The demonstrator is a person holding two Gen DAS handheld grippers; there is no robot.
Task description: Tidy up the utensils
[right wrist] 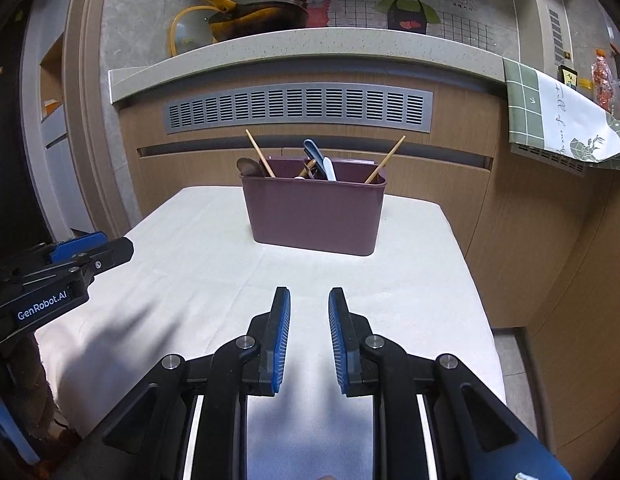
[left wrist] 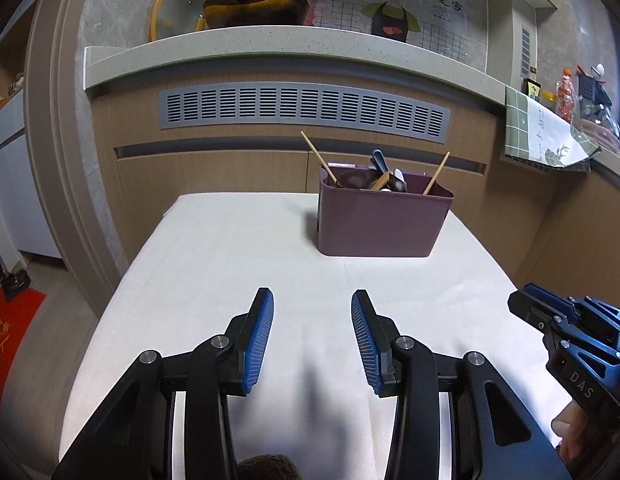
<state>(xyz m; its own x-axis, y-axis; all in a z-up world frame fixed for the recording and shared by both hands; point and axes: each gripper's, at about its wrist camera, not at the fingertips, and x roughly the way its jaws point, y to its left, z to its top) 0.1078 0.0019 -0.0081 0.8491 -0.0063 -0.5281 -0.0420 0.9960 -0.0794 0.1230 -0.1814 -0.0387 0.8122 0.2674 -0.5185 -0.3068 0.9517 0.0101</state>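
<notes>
I hold both grippers low over the near end of my desk (left wrist: 230,248), a flat top covered with a plain white cloth. My left gripper (left wrist: 312,300), black-framed with ribbed blue pads, stands spread wide with only bare cloth showing between its fingers. My right gripper (right wrist: 309,298), of the same black and blue build, is parted by a narrower gap and also carries nothing; from the left camera it shows at the right edge of the desk, side on, level with the left one.

The utensils are gathered in a dull purple rectangular plastic bin (right wrist: 314,216) that stands upright on the far part of the desk, well apart from both grippers. A pale wooden chopstick (right wrist: 257,153) leans out over its left end and a second wooden chopstick (right wrist: 386,159) leans out to the right. A dark brown wooden spoon (right wrist: 246,166) sits at the left end of the bin. Between the chopsticks a dark blue handle (right wrist: 313,150) and a white plastic handle (right wrist: 329,168) stick up side by side. The bin's inner partitions are too shadowed to tell which section each piece sits in.

Behind the desk runs a wood-panelled cabinet front with a grey slotted vent (right wrist: 298,110).
</notes>
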